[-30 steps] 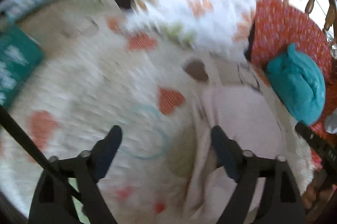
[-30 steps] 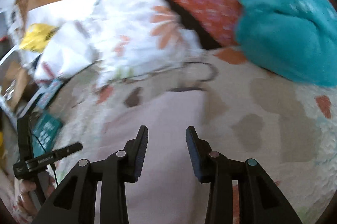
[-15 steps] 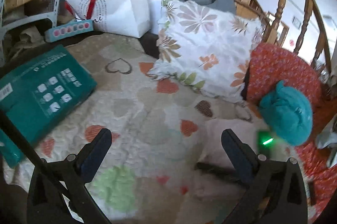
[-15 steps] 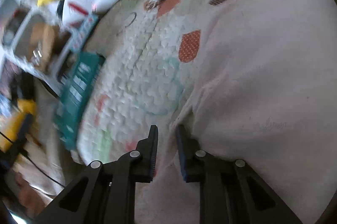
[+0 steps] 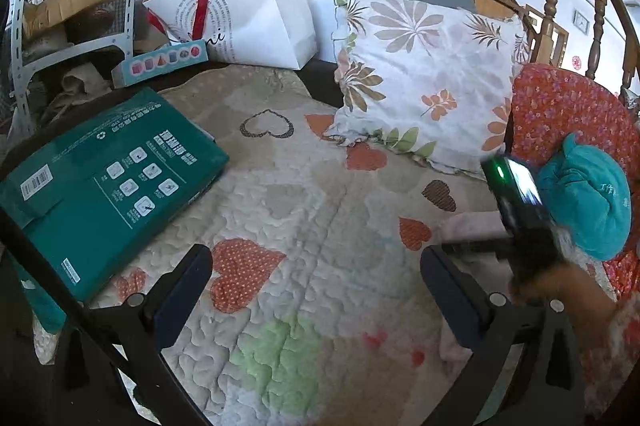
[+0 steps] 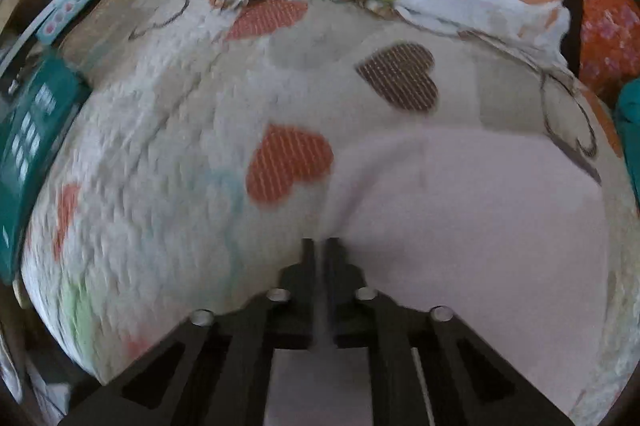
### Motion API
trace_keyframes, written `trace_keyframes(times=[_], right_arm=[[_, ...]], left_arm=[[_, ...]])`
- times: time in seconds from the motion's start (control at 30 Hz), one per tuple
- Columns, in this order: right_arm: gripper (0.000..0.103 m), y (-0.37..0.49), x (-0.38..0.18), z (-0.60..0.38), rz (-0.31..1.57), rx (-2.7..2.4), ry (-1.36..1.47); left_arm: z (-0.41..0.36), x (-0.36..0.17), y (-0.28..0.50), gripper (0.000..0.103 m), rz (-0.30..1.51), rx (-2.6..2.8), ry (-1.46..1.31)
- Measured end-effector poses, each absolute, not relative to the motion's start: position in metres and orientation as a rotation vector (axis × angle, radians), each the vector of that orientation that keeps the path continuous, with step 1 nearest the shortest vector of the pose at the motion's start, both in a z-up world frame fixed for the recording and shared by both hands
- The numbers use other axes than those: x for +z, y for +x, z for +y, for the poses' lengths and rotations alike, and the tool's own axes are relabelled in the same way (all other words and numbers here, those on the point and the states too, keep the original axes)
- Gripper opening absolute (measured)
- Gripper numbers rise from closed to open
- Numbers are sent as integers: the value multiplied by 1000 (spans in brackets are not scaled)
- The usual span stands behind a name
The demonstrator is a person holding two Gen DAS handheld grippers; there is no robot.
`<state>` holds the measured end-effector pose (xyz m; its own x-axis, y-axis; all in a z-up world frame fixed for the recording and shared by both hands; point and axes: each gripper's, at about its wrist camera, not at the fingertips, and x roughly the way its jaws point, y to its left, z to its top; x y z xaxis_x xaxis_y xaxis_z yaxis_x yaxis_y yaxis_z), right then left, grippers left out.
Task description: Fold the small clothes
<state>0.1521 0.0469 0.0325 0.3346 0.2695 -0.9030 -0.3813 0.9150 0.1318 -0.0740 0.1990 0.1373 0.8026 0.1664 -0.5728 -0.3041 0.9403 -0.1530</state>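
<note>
A pale pink garment (image 6: pixel 480 226) lies on the heart-patterned quilt (image 6: pixel 160 185). My right gripper (image 6: pixel 320 246) is shut on the garment's left edge, and the cloth runs between its fingers. In the left wrist view the right gripper (image 5: pixel 516 201) shows at the right, over a strip of the pink garment (image 5: pixel 460 226). My left gripper (image 5: pixel 316 266) is wide open and empty above the quilt (image 5: pixel 300 226), to the left of the garment.
A green box (image 5: pixel 104 185) lies on the quilt's left side. A floral pillow (image 5: pixel 424 81), a red cushion (image 5: pixel 572 117) and a teal bundle (image 5: pixel 584 201) sit at the back right. A white bag (image 5: pixel 248 17) and shelves stand behind.
My right gripper closed on the pink garment's edge. My left gripper opened wide and drew back from the garment, over the quilt.
</note>
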Motion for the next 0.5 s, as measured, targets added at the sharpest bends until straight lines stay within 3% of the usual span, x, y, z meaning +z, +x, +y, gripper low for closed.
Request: trace_keyframes(times=[0.17,0.37,0.5], right_arm=[[1,171,36,45,1112,420,-36],[2,97,100,-11,927,491,47],[9,44,88,-52,958,467,51]], left_arm=[[197,139,-77,103,589,280,-240],[183,151,-91,103,550,295,-238],[159,164,-98,103,535,280,-248]])
